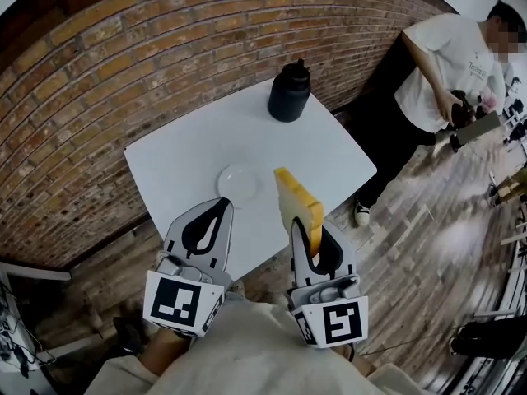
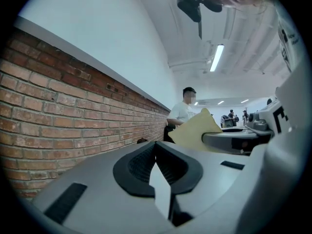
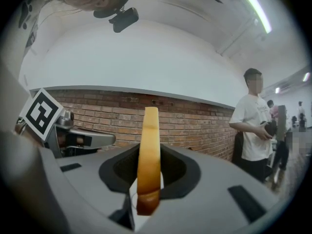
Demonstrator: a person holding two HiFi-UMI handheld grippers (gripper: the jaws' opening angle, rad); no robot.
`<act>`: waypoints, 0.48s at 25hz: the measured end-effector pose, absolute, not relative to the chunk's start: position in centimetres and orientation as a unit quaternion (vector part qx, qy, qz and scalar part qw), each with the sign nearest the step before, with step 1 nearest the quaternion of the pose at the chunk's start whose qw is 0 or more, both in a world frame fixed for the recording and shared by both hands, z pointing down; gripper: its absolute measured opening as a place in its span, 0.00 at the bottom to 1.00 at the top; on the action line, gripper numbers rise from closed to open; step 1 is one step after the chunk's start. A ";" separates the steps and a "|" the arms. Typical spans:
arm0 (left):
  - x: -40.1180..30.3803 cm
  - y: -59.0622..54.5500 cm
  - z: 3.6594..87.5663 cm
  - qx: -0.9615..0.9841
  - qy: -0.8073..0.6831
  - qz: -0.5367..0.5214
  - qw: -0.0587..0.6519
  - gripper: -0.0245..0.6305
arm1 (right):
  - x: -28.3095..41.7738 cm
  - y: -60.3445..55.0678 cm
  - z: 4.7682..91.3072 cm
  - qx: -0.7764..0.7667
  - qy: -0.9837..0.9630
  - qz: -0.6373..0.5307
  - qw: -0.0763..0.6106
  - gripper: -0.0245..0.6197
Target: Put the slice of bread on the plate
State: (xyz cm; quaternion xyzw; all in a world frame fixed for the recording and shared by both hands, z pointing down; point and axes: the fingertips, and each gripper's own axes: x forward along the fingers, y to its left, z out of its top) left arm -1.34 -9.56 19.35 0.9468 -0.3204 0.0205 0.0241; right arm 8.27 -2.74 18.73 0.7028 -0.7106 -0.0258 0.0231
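The table (image 1: 189,151) top is smooth, matt white. On it, the small plate (image 1: 239,183) looks smooth and white, and the far jug (image 1: 289,93) is black with a dull sheen. The slice of bread (image 1: 298,208) has a pale, porous face and a darker crust. The left gripper (image 1: 221,206) and right gripper (image 1: 303,225) have matt grey plastic shells with ribbed black pads (image 2: 142,164). The wall (image 1: 123,64) is rough brick. The floor (image 1: 428,220) on the right is worn wood planks.

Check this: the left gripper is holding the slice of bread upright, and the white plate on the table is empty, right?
No, the right gripper holds the slice of bread upright, as the right gripper view shows; the left gripper is shut on nothing. The white plate on the table is indeed empty.
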 end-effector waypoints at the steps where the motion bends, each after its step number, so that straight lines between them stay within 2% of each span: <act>1: -1.4 -9.6 19.5 0.947 -0.320 0.021 0.026 0.05 | 8.2 -2.8 18.9 0.702 -0.711 -0.024 0.025 0.18; 12: -1.8 -10.3 20.6 0.940 -0.338 0.026 0.028 0.05 | 7.9 -4.1 19.0 0.683 -0.729 -0.033 0.032 0.18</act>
